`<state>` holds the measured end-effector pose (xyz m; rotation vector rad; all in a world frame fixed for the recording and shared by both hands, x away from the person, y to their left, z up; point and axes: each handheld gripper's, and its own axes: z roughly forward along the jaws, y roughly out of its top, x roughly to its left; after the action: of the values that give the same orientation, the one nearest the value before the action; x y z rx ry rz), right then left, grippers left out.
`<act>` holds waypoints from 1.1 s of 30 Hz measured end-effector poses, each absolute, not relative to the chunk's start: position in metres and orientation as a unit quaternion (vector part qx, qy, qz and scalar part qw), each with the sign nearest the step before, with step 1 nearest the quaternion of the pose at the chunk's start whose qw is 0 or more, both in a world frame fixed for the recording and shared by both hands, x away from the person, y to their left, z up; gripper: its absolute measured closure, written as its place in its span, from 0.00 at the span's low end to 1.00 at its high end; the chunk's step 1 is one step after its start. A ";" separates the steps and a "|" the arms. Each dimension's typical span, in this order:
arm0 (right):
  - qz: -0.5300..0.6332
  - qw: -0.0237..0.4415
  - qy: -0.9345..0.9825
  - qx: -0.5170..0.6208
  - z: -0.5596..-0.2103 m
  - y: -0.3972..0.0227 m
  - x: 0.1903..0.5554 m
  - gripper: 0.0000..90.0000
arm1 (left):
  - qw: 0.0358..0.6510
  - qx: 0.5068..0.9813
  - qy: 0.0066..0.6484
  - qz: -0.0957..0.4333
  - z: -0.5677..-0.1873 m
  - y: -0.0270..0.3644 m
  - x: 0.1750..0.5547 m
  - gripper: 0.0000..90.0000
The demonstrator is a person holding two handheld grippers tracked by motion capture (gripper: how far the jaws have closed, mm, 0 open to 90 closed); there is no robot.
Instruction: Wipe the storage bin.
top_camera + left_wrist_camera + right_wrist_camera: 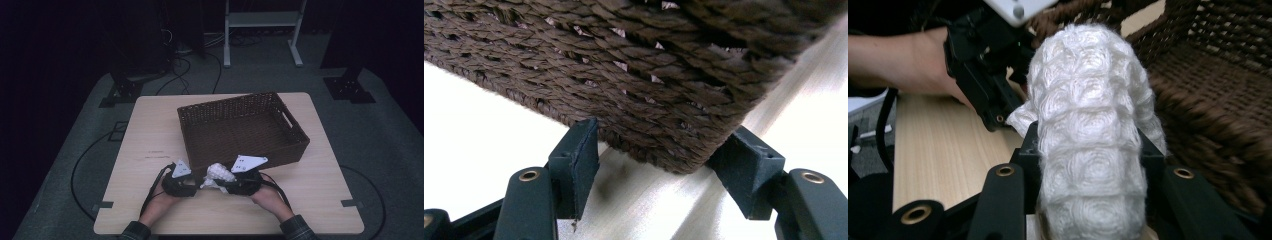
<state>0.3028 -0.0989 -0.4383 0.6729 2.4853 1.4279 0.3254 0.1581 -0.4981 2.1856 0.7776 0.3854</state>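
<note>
The right gripper point(1088, 165) has its jaws clamped on a rolled white cloth point(1090, 130), held just off the surface point(150, 200) at the basket's point(280, 150) near wall. The left gripper point(664, 165) sits half open with nothing in it, its jaws straddling the basket's near corner without touching. Probably the cloth goes into the basket next, so lift it clear of the rim first, then let go low over the basket floor so the roll stays tight.
</note>
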 end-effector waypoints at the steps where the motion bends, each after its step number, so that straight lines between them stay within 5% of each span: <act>1: 0.475 0.098 0.845 0.226 -0.443 -0.096 0.304 0.67 | 0.386 0.857 0.306 0.151 -0.498 0.158 0.325 0.40; 21: 0.420 0.088 0.878 0.211 -0.480 -0.070 0.312 0.67 | 0.384 0.858 0.305 0.152 -0.498 0.158 0.325 0.40; 33: 0.422 0.097 0.878 0.202 -0.471 -0.063 0.308 0.67 | 0.387 0.856 0.307 0.151 -0.498 0.158 0.325 0.40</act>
<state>0.3081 -0.0634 -0.4707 0.5989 2.6013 1.2507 0.3252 0.1577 -0.4983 2.1801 0.7819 0.3851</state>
